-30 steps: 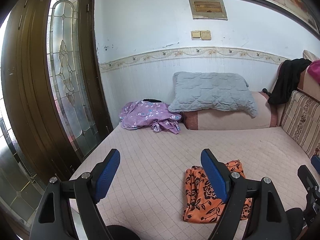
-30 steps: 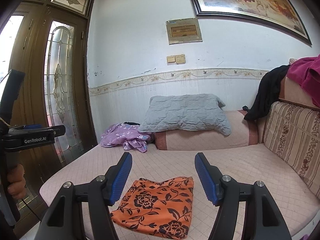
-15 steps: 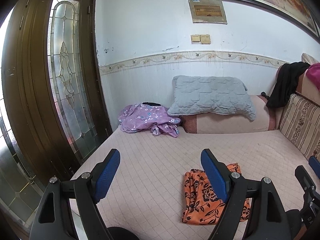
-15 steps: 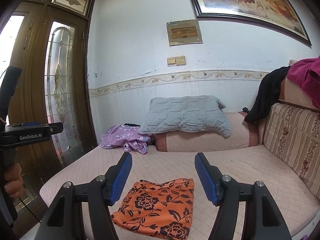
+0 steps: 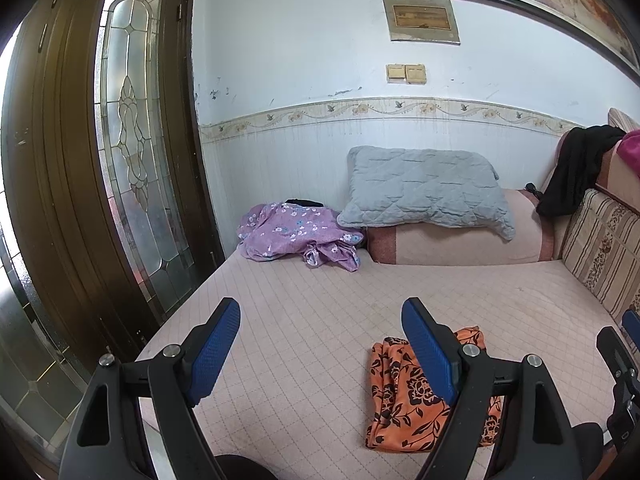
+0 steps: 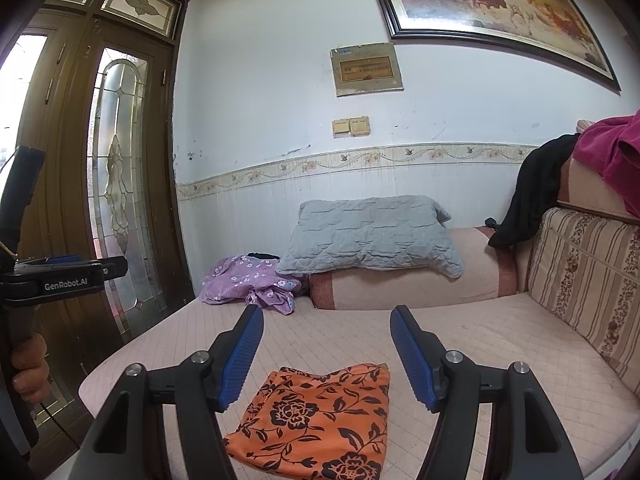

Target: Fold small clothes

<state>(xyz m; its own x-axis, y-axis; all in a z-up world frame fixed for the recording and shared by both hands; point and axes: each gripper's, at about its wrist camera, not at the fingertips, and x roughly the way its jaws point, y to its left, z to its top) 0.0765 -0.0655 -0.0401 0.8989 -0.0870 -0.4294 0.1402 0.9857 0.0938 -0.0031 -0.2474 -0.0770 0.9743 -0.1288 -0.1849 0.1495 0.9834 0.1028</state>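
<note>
left tongs (image 5: 320, 344) wide, empty, held above the pink quilted bed (image 5: 320, 300) | right tongs (image 6: 326, 344) wide, empty | orange black-flowered cloth (image 6: 320, 416) lies flat, apparently folded, at the near bed edge | crumpled purple floral garment (image 5: 296, 236) by grey pillow, likely next.

One legible text is found: "GenRobot.AI", printed in white letters on the black body of the left gripper (image 6: 60, 276), which is seen side-on at the left edge of the right wrist view. A framed plaque (image 6: 368, 69) is hung on the white wall above the switches — lines of writing are suggested on it, and a small blue label at its top left corner, but nothing on it can be read in either view. No other words, numbers or signs are made out.
</note>
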